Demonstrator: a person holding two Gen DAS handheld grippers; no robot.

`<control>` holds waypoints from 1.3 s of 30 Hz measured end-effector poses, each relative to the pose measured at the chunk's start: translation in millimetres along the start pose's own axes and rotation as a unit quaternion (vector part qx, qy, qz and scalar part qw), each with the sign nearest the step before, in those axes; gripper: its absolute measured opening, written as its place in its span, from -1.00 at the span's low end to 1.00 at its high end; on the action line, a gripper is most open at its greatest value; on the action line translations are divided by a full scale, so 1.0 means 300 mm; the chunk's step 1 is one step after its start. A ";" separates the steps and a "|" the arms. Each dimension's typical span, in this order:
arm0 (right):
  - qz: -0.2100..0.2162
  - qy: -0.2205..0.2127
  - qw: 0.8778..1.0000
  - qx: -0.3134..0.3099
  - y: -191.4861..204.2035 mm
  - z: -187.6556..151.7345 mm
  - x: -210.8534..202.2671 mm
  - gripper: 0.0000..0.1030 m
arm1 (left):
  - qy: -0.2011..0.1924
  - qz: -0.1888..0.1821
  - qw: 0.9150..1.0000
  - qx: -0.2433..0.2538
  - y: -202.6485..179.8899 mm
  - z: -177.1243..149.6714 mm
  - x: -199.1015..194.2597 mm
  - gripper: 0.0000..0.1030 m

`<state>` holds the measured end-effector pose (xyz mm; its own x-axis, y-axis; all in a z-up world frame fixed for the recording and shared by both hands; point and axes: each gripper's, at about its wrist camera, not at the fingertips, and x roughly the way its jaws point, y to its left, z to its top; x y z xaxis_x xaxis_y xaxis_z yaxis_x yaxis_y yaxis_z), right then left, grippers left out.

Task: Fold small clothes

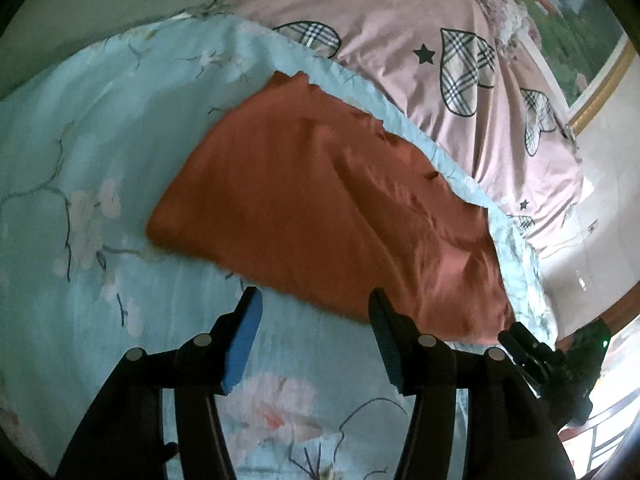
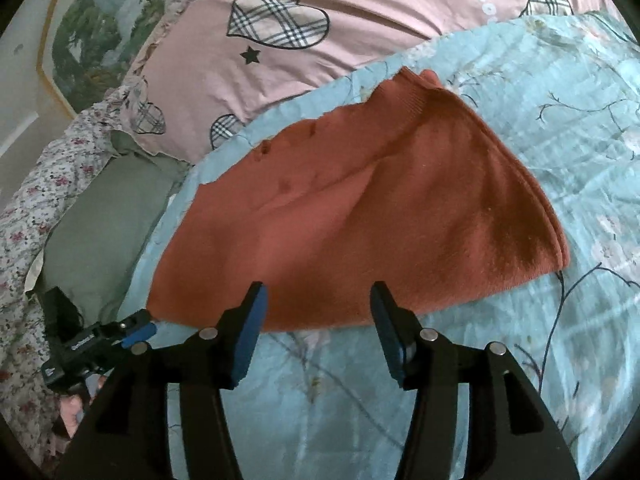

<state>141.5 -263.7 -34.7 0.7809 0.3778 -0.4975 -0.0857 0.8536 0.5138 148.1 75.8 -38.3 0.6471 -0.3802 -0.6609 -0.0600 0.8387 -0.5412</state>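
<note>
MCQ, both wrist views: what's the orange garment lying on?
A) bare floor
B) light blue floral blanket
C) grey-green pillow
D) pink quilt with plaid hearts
B: the orange garment lies flat on the light blue floral blanket, whose fabric shows on every side of it; both grippers, left and right, are open and hold nothing.

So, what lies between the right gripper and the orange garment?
Only bare blue floral sheet, seen in the right wrist view; right gripper is open just short of the orange garment.

Both wrist cameras look down close from opposite ends, sharing the orange garment [image 1: 328, 216] [image 2: 360, 220] on the bed.
</note>
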 end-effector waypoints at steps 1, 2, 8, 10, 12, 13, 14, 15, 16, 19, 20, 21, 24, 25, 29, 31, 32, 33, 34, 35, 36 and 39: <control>0.000 -0.001 1.000 -0.001 0.007 -0.003 -0.008 0.12 | 0.001 -0.002 1.000 -0.006 0.005 -0.006 -0.004 0.09; 0.000 -0.001 1.000 -0.001 0.010 0.000 -0.012 0.16 | 0.001 -0.002 1.000 -0.011 0.013 -0.003 -0.004 0.11; 0.006 -0.004 1.000 0.005 0.016 -0.004 -0.043 0.21 | 0.000 -0.006 0.999 -0.045 0.052 0.005 0.010 0.21; 0.011 -0.006 1.000 0.007 0.016 -0.003 -0.055 0.22 | 0.002 -0.006 0.998 -0.058 0.068 0.010 0.025 0.21; 0.011 -0.008 1.000 0.005 0.019 0.003 -0.063 0.24 | 0.004 -0.006 0.997 -0.071 0.083 0.016 0.041 0.21; 0.011 -0.008 1.000 0.004 0.019 0.008 -0.065 0.25 | 0.004 -0.006 0.997 -0.077 0.091 0.020 0.048 0.21; 0.011 -0.008 1.000 0.004 0.019 0.012 -0.066 0.25 | 0.003 -0.006 0.997 -0.083 0.099 0.025 0.057 0.21; 0.012 -0.008 1.000 0.004 0.019 0.018 -0.066 0.26 | 0.002 -0.005 0.996 -0.088 0.104 0.029 0.064 0.21; 0.012 -0.009 1.000 0.005 0.020 0.022 -0.065 0.26 | -0.001 -0.004 0.996 -0.093 0.111 0.033 0.072 0.21; 0.012 -0.007 1.000 0.010 0.011 0.043 -0.054 0.26 | -0.012 0.002 0.995 -0.097 0.123 0.049 0.093 0.21; 0.012 -0.005 1.000 0.012 0.008 0.048 -0.049 0.27 | -0.016 0.004 0.995 -0.098 0.124 0.058 0.100 0.21; 0.013 -0.002 1.000 0.015 0.002 0.056 -0.040 0.27 | -0.020 0.006 0.995 -0.100 0.125 0.066 0.105 0.21; 0.015 0.006 1.000 0.018 -0.010 0.081 -0.015 0.27 | -0.028 0.012 0.994 -0.107 0.132 0.092 0.126 0.21; 0.017 0.007 1.000 0.019 -0.013 0.087 -0.008 0.27 | -0.031 0.014 0.993 -0.110 0.135 0.102 0.134 0.21; 0.024 0.013 0.999 0.019 -0.029 0.124 0.025 0.27 | -0.043 0.024 0.993 -0.110 0.138 0.133 0.160 0.15; 0.023 0.022 0.999 0.025 -0.048 0.143 0.052 0.27 | -0.046 0.030 0.992 -0.114 0.141 0.154 0.172 0.08; 0.026 0.030 0.999 0.030 -0.061 0.155 0.068 0.27 | -0.048 0.030 0.991 -0.117 0.145 0.166 0.178 -0.02; 0.031 0.036 0.998 0.035 -0.077 0.169 0.086 0.27 | -0.047 0.032 0.992 -0.114 0.146 0.177 0.186 -0.25; 0.034 0.039 0.998 0.035 -0.087 0.178 0.100 0.27 | -0.046 0.033 0.993 -0.107 0.143 0.185 0.194 -0.39; 0.038 0.047 0.998 0.034 -0.097 0.189 0.123 0.27 | -0.039 0.027 0.993 -0.107 0.139 0.198 0.205 -0.69; 0.040 0.058 0.997 0.038 -0.114 0.201 0.149 0.27 | -0.038 0.015 0.993 -0.114 0.136 0.202 0.203 -0.77; 0.039 0.054 0.997 0.044 -0.140 0.224 0.176 0.27 | -0.063 0.021 0.994 -0.086 0.051 0.207 0.174 -0.79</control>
<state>227.9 -303.9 -35.6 0.7022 0.4823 -0.5237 -0.0845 0.7868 0.6113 228.1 93.1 -48.6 0.7310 -0.2843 -0.6203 -0.2120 0.7694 -0.6025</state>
